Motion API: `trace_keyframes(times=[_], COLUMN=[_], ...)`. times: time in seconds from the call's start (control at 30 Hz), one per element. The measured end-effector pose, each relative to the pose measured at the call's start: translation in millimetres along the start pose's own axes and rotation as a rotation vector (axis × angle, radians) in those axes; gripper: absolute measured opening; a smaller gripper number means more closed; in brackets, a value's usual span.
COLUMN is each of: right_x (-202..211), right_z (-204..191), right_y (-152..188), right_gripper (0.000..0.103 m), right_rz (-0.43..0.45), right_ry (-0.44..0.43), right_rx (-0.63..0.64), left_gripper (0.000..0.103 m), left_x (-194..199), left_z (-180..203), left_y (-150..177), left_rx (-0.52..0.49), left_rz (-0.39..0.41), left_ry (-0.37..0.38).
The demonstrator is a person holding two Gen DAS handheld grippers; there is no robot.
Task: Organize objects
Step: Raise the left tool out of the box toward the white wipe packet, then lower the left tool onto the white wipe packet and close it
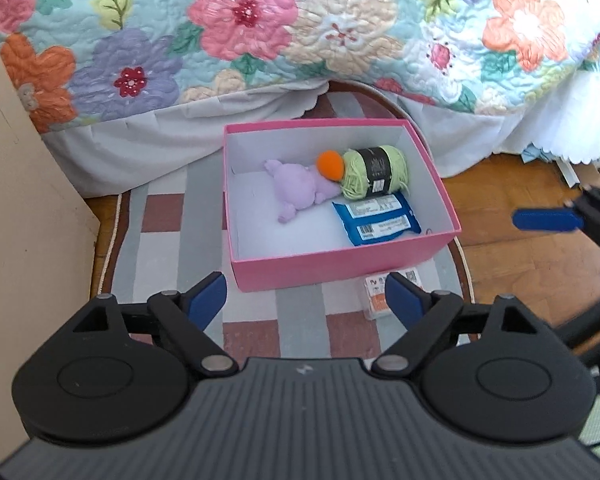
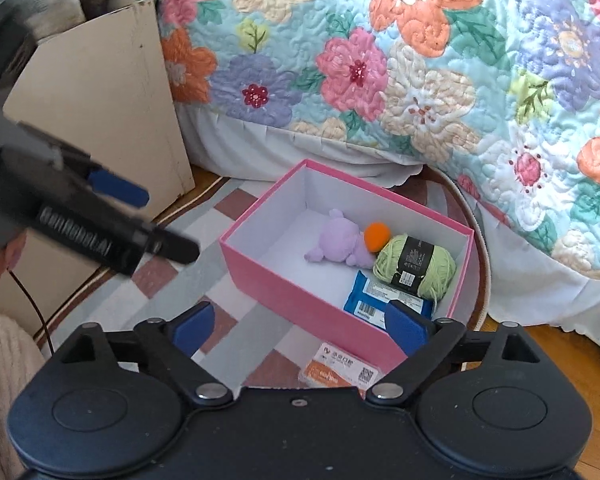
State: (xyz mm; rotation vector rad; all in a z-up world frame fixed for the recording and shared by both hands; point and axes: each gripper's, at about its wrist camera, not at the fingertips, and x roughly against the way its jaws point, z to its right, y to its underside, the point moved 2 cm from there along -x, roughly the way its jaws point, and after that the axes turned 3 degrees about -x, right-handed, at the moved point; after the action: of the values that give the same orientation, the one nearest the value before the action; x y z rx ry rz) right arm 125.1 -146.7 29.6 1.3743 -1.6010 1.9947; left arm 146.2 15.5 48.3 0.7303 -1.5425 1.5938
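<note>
bedside floor, checked rug (image 1: 160, 240) under floral quilt (image 1: 260, 20). pink box (image 1: 340, 264) holding plush, yarn, blue pack; orange card packet (image 2: 340, 372) left outside, touching its front wall. both grippers' fingers wide, empty. next, probably: right gripper (image 2: 300, 328) down onto packet, pinch, lift in.

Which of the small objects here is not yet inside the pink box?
The orange-and-white packet: it lies on the rug against the pink box's near wall, while the purple plush, green yarn and blue pack lie inside.
</note>
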Motion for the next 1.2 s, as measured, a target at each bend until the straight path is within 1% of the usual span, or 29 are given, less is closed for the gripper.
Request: trace_keyframes(times=[0.07,0.13,0.23,0.37,0.5,0.6,0.83,0.97,1.03,1.1,1.2], right_x=[4,7,9,9,11,14,12,12,14,17,14], right_z=[-2,-3,-6,-8,-7,-6,0,9,11,9,8], right_y=[2,4,9,15,20,23,40,52,56,59,67], right_gripper=[0.099,0.100,0.100,0.100,0.100,0.101,0.101,0.101,0.101,0.101,0.101], right_rz=[-0.003,-0.015,-0.024,-0.044,-0.062,-0.072,-0.092,-0.102,-0.096,-0.086,-0.069], right_ry=[0.007,-0.001,-0.004,-0.011,-0.015,-0.018,-0.017,-0.025,-0.043,-0.052,-0.072], right_rx=[0.002,-0.002,0.000,-0.009,-0.008,0.000,0.014,-0.021,-0.042,-0.043,-0.035], left_gripper=[0.088,0.092,0.095,0.096,0.097,0.097,0.097,0.097,0.097,0.097,0.097], left_x=[3,5,7,5,3,2,-14,-23,-27,-30,-39], left_z=[0,2,6,14,21,26,32,36,38,38,39], left_y=[1,2,8,16,21,24,38,45,49,53,59], left_rx=[-0.009,-0.020,-0.027,-0.049,-0.059,-0.077,-0.054,-0.031,-0.029,-0.022,0.003], left_rz=[0.004,0.007,0.013,0.019,0.023,0.022,-0.028,-0.059,-0.072,-0.069,-0.089], left_ry=[0.001,-0.002,-0.001,-0.005,-0.043,-0.050,0.017,0.067,0.069,0.084,0.130])
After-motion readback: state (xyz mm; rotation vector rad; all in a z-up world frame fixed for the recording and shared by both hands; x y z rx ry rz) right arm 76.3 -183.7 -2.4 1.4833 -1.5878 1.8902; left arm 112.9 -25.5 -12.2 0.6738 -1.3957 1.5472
